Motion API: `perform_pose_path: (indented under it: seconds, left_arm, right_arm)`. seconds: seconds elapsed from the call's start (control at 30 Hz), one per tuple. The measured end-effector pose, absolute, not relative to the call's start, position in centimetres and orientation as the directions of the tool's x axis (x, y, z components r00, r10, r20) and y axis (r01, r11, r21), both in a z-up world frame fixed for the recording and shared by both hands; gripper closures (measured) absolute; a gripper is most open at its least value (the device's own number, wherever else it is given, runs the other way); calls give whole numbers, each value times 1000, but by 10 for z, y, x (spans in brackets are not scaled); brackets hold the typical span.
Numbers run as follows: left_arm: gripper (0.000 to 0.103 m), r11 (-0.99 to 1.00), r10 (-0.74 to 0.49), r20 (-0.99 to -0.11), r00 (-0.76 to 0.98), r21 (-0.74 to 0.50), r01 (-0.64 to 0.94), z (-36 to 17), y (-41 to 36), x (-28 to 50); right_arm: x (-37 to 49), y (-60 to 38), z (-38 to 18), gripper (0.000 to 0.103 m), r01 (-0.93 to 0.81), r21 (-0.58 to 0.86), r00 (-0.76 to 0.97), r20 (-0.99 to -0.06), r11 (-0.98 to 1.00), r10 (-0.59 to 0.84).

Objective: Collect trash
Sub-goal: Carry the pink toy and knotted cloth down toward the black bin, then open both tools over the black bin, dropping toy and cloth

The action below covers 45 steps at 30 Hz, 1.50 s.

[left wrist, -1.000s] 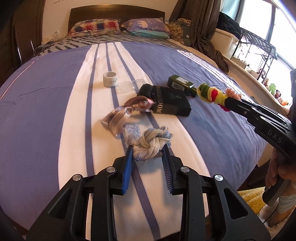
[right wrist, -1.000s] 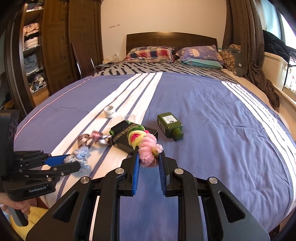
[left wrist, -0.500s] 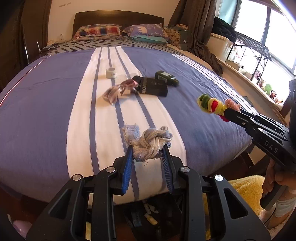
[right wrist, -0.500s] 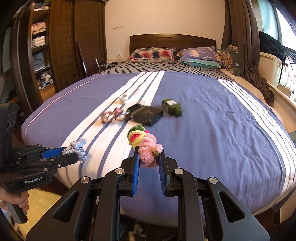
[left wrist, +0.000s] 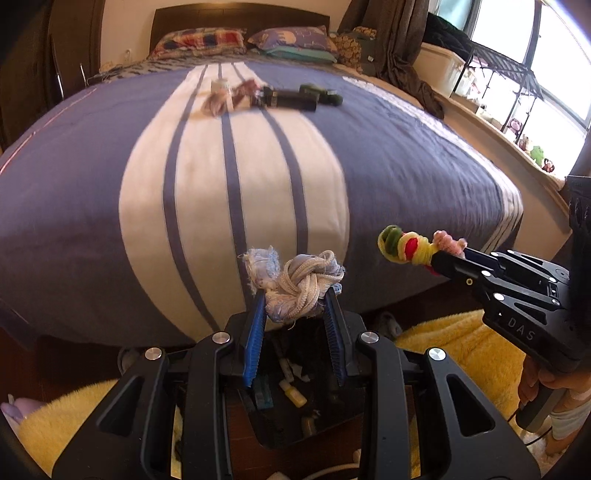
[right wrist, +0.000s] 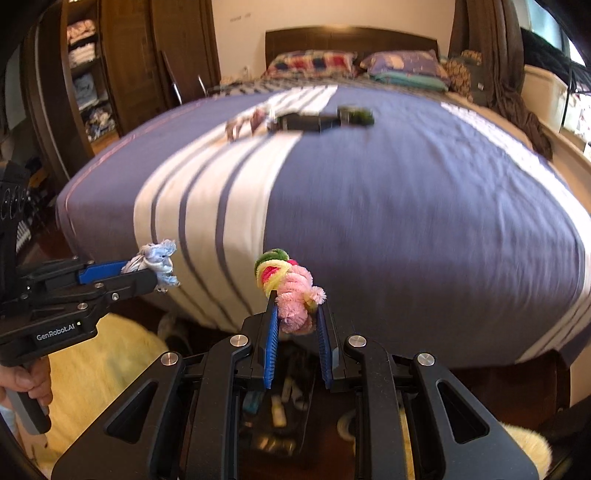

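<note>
My left gripper [left wrist: 295, 295] is shut on a knotted white and pale blue rope scrap [left wrist: 295, 282], held off the foot of the bed. My right gripper [right wrist: 295, 312] is shut on a fuzzy pink, yellow, red and green pipe-cleaner bundle [right wrist: 291, 291]. Each gripper also shows in the other view: the right gripper [left wrist: 436, 258] at the right, the left gripper [right wrist: 147, 271] at the left. Below both sits a dark bin [left wrist: 291, 406] on the floor with several small items inside. Left on the bed are a black box [left wrist: 291, 100], a green bottle [left wrist: 325, 95], a crumpled wrapper [left wrist: 221, 101] and a white tape roll [left wrist: 220, 85].
The blue and white striped bed [left wrist: 388, 166] fills the view ahead, with pillows by the headboard [left wrist: 240, 14]. A yellow fluffy rug [left wrist: 461, 350] lies on the floor either side of the bin. A wardrobe [right wrist: 122, 66] stands left, a rack [left wrist: 517, 74] by the window right.
Both grippers have drawn back from the bed and sunk, each still holding its item. The bed's foot edge, the floor, the rug and the bin have come into view below them.
</note>
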<state>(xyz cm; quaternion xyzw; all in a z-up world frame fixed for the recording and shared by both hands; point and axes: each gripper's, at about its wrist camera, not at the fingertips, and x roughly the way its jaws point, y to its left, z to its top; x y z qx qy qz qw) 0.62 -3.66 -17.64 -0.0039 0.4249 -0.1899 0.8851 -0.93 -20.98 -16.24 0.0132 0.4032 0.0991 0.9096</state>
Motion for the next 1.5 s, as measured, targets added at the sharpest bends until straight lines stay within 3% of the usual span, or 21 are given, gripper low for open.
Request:
perform_pose_path:
  seconds: [0.77,1.1,1.3,1.4,1.43,1.5]
  left_arm:
    - [74,944,-252,-925,284,-170,283,-332,-49,16]
    - [71,938,-269,-948,170,-219,267,-365,-56,25]
    - [67,939,-268,-950,161,-221,263,-367,-56,27]
    - [54,943,-259,-952,164,-212,258,-365,-54,26]
    - [48,943,-257,-952,169,-209,258,-364,-53,26]
    - [40,948,-245,-952,186,-194,254,-360,-50,24]
  right_arm:
    - [6,-183,-287,83,-167,199,376,-893,966,249]
    - [29,-174,-332,82,-133,263,244,-926,955,289]
    - [34,-174,-332,80,-129,285,242,-920,950,308]
    - [34,-176,-326,65,-123,285,258,-916,951,308]
    - [34,-177,-324,55,-120,284,264,-914,951,307]
    - [34,-180,-319,50,-113,279,281,-912,954,300]
